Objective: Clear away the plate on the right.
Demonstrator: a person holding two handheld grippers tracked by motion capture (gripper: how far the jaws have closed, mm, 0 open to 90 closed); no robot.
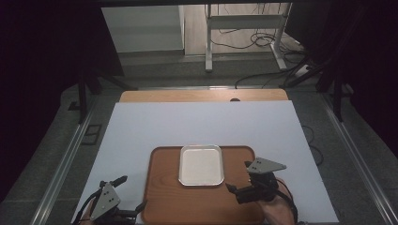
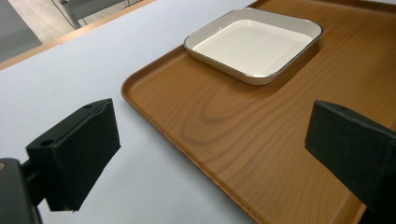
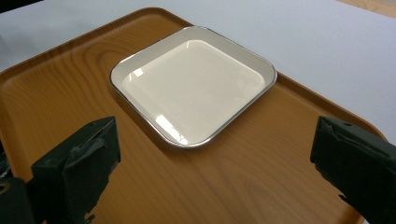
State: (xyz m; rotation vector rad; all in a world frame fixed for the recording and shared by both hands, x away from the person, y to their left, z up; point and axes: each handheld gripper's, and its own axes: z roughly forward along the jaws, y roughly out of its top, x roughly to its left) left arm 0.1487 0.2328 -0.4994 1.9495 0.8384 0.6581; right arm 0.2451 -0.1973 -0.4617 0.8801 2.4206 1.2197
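The white dish sits on the brown tray, toward the tray's far edge. The right tongs are wide open, empty, and nearer. The left tongs, also wide open, wait at the tray's near-left corner.

The left gripper sits low at the near left corner of the wooden tray, and its two black jaws are spread wide apart with nothing between them. The right gripper is over the tray's near right part, its jaws wide apart too and holding nothing.
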